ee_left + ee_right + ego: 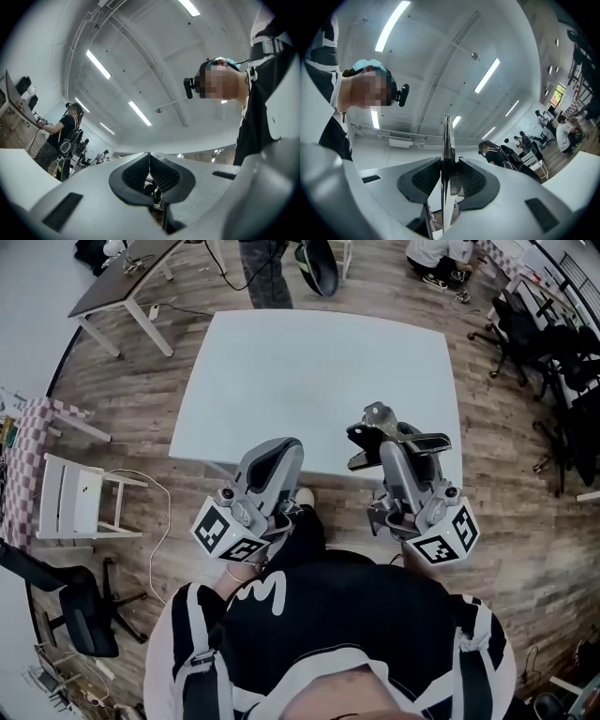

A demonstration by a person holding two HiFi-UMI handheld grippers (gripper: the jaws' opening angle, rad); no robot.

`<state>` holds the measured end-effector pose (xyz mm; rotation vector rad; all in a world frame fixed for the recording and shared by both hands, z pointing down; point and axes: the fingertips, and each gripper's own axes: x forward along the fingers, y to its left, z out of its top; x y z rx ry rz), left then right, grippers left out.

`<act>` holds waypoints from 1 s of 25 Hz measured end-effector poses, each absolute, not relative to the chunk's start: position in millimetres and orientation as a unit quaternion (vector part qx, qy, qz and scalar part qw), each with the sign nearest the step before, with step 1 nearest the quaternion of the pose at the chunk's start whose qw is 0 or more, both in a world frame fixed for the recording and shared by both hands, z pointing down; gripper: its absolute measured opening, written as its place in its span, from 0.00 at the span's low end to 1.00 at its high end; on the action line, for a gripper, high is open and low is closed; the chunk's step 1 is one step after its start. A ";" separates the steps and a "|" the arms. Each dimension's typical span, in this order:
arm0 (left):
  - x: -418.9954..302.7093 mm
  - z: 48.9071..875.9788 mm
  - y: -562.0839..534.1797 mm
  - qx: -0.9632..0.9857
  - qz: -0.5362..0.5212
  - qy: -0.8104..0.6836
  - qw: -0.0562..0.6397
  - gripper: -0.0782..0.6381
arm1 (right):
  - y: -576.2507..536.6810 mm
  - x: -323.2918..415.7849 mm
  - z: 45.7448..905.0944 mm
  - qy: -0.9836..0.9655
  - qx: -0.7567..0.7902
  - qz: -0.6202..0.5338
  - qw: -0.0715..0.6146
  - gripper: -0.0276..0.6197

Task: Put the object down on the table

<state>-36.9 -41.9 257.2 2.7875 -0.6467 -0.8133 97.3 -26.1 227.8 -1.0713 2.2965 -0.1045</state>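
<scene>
Metal plate (pixel 446 136) sat pinched edge-on in my right gripper (pixel 394 439), long axis pointing out past the jaws; left gripper (pixel 149 158) closed, empty

White rectangular counter (pixel 309 371), smooth pale top with softly rounded corners, standing on a grey-brown wood-plank floor (pixel 506 512). Viewed from steeply above, with the near edge partly hidden and the far edge towards the top.

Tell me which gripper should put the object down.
Right: the right gripper is shut on the metal piece, over the near edge of the table. The left gripper is shut and empty.
</scene>
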 end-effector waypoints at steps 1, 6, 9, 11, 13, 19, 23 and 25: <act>-35.9 257.3 -52.4 0.934 -0.272 -0.214 0.083 0.12 | -35.9 98.5 228.4 0.863 -0.406 -0.038 0.298 0.24; -26.3 254.7 -106.8 0.940 -0.267 -0.194 0.083 0.12 | -87.1 102.5 228.4 0.856 -0.415 -0.045 0.305 0.24; -22.6 247.4 -139.1 0.944 -0.266 -0.179 0.079 0.12 | -117.0 99.1 221.4 0.854 -0.415 -0.041 0.311 0.24; -19.0 244.4 -158.4 0.945 -0.266 -0.172 0.077 0.12 | -134.8 98.7 218.5 0.854 -0.417 -0.037 0.309 0.24; -14.7 244.9 -176.1 0.946 -0.266 -0.167 0.077 0.12 | -150.5 100.6 218.7 0.854 -0.419 -0.036 0.307 0.24; -9.6 247.9 -220.0 0.949 -0.260 -0.158 0.083 0.12 | -194.4 101.8 223.3 0.849 -0.430 -0.039 0.305 0.24; -11.1 249.4 -240.6 0.952 -0.258 -0.148 0.080 0.12 | -216.0 99.6 226.5 0.844 -0.437 -0.039 0.309 0.24; -5.1 251.9 -249.3 0.952 -0.257 -0.145 0.082 0.12 | -223.3 103.5 229.7 0.841 -0.442 -0.043 0.308 0.24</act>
